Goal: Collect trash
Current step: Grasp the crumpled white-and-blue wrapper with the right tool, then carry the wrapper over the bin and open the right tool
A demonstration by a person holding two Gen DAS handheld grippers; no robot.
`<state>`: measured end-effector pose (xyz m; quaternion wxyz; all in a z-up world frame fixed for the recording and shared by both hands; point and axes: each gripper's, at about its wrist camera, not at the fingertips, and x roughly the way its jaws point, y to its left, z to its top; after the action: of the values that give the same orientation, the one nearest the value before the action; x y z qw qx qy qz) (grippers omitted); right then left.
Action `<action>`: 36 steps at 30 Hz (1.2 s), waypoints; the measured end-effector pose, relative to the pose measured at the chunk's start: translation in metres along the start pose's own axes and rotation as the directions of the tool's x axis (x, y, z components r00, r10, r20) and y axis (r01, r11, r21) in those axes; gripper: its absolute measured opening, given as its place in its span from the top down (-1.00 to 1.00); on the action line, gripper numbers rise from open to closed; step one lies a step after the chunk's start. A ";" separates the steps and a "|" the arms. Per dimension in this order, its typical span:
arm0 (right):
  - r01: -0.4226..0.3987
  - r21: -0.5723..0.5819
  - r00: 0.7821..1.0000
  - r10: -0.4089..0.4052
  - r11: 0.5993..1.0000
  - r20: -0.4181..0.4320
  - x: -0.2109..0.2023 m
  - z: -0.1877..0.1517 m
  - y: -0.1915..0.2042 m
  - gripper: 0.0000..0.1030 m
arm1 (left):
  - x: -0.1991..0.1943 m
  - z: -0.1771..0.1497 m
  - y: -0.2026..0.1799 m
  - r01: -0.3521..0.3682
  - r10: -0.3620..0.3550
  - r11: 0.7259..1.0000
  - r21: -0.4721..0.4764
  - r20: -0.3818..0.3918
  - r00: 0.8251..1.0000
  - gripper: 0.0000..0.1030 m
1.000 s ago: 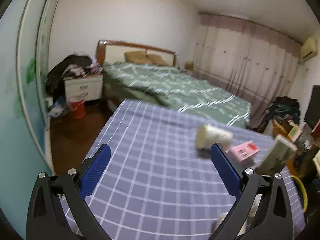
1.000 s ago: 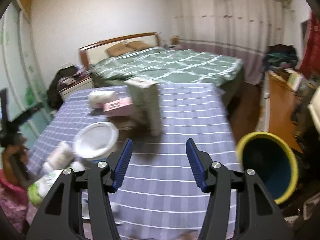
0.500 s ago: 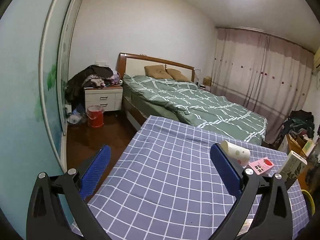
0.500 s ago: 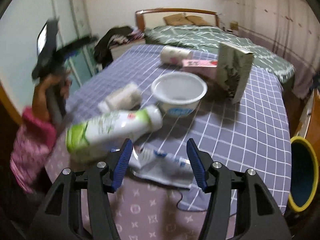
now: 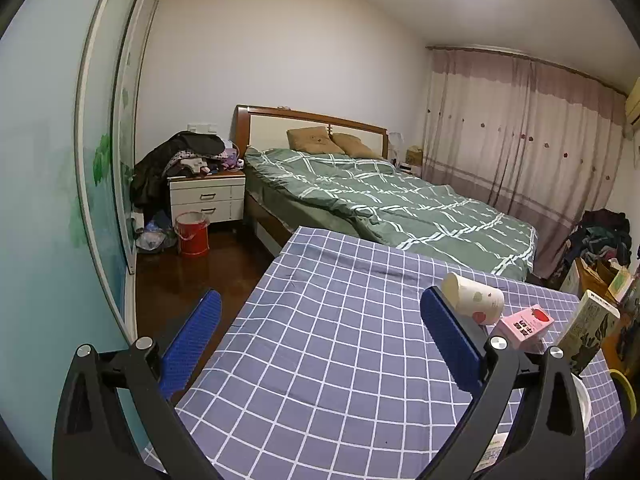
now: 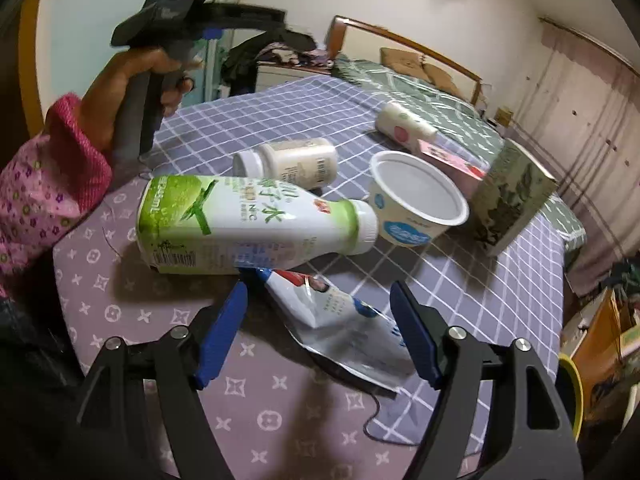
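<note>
In the right wrist view my right gripper hovers over a flattened silver-and-blue pouch on the table; its jaws are opening, and the pouch lies between them untouched. Just beyond lie a green-and-white bottle, a small white bottle, a white cup, a paper cup, a pink carton and a standing box. My left gripper is open above the checked tablecloth, nothing between its fingers; a hand holds it at upper left in the right wrist view.
A yellow-rimmed bin stands by the table's right side. A bed, a nightstand and a red bucket are beyond the table. A pink sleeve reaches over the left edge.
My right gripper swung from facing the bed and bin to pointing down at the bottle and pouch, and its jaws widened. The left gripper tilted up slightly, staying open.
</note>
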<state>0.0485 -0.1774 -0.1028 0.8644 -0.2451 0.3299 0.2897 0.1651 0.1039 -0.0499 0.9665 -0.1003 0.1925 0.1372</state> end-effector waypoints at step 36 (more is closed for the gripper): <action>0.233 0.762 0.948 -0.317 0.605 -0.039 -0.067 -0.103 -0.242 0.59 | 0.009 -0.005 -0.008 0.012 -0.011 1.000 0.022 -0.042 0.999 -0.90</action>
<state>0.1240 -0.4357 -0.0673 0.9363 0.1053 0.3350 0.0010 0.1742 0.0967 -0.0574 0.9641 -0.0933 0.2138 0.1271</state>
